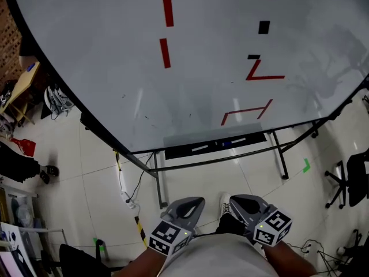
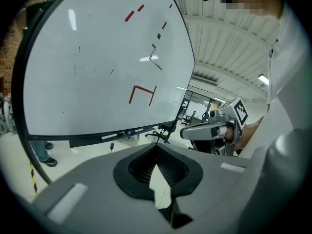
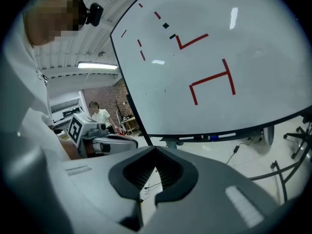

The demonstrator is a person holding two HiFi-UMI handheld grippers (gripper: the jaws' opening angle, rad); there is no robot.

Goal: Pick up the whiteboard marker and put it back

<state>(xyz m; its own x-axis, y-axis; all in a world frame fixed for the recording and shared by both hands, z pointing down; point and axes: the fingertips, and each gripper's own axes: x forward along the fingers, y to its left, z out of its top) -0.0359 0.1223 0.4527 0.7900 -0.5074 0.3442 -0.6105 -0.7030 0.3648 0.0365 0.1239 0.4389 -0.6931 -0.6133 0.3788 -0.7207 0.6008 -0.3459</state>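
Evidently at the outset: left gripper (image 1: pixel 193 205) and right gripper (image 1: pixel 237 203) hang clenched and empty at the waist; the whiteboard marker (image 1: pixel 226 143) lies in the tray (image 1: pixel 179 152) ahead, likely needing a forward reach with jaws parted.

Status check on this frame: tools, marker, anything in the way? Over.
Left tool shut, empty. Right tool shut, empty; both low by the body. Markers lie in the whiteboard tray, untouched. Nothing between tools and tray.
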